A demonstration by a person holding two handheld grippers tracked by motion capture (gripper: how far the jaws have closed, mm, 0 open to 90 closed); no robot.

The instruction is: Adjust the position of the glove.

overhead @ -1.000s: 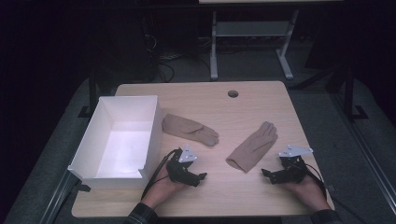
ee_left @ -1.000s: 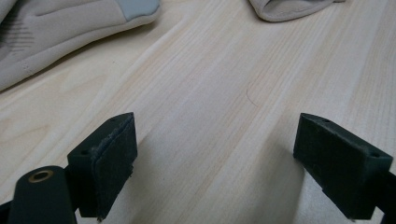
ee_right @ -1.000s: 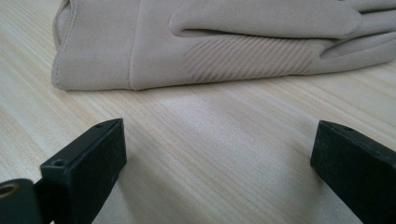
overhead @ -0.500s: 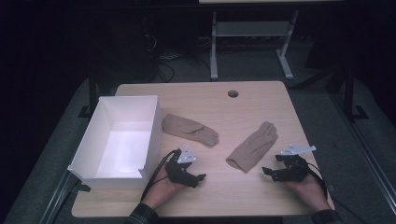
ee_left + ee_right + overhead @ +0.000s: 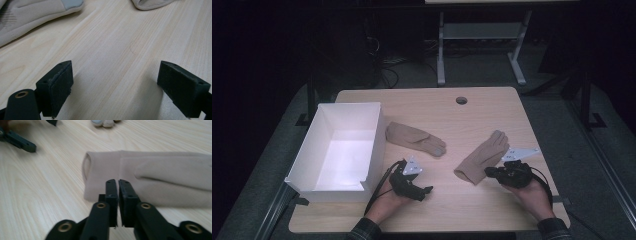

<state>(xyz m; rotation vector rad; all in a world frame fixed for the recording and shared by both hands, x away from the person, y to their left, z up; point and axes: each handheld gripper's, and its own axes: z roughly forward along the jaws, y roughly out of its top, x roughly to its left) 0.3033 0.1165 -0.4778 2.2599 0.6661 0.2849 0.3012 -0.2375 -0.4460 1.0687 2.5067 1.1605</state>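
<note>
Reaching for the right glove (image 5: 481,159), which lies toward the table's (image 5: 437,105) right front. Right gripper (image 5: 117,181) poised at the cuff, jaws just closed together, nothing seen between; needs reopening before any pinch. Left gripper (image 5: 115,82) spread wide over bare wood. Box (image 5: 374,132) well off left, clear run between.

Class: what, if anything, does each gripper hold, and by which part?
Left gripper: open, empty. Right gripper: jaws have just been closing, meeting at the beige glove's edge near its cuff; whether they pinch fabric cannot be told.
</note>
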